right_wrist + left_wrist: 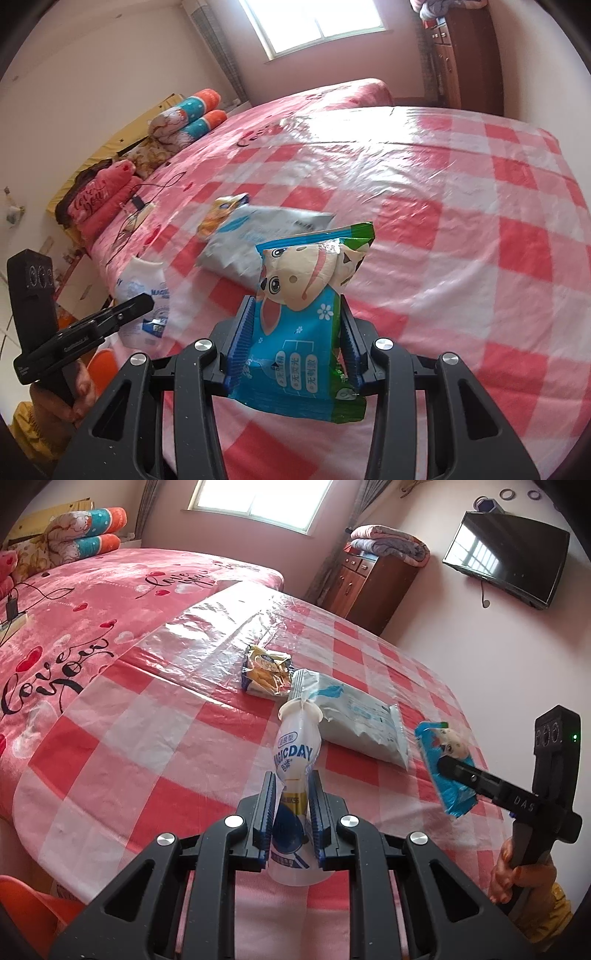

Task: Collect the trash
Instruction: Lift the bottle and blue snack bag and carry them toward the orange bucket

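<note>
Left tongs [291,805] clamp a white "MAGICDAY" pouch [293,760] at lower centre, raised above the checked surface [147,738]; right tongs [295,332] clamp a blue cartoon-dog packet [306,314] likewise. Grey packet [358,720] and yellow wrapper [267,670] lie mid-frame beyond.

I see a bed [92,602] with a pink heart-print cover. Rolled pillows [92,528] lie at its head beneath a bright window [258,498]. A folded blanket [391,544] tops a wooden cabinet [365,583]. A dark television [509,565] hangs on the wall.
</note>
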`<state>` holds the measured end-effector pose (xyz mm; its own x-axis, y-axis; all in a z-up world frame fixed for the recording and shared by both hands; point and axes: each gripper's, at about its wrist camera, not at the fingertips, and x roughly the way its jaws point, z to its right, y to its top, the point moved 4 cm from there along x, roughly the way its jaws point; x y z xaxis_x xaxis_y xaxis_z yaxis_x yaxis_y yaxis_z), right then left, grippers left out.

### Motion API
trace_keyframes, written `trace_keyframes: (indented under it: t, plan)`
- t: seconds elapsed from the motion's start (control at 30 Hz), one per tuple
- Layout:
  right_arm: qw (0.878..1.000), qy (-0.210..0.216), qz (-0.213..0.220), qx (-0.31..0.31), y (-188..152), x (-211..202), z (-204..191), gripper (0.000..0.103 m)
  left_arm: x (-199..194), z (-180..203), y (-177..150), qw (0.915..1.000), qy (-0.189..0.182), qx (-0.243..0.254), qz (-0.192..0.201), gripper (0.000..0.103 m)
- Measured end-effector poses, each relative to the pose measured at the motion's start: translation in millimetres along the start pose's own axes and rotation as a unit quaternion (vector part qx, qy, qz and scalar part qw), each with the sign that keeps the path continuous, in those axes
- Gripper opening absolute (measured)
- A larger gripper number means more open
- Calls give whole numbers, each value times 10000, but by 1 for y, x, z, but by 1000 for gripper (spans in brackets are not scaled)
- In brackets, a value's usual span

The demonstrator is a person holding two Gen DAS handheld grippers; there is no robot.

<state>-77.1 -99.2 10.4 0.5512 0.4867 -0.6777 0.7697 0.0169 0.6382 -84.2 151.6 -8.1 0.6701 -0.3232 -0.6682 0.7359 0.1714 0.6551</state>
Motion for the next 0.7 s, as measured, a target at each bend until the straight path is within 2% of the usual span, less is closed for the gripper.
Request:
trace_keyframes:
  t: [0.7]
  plan:
    - [9967,590,-328,-452,-24,-1,-82,45,-43,-24,-33,9995,-146,-278,91,19]
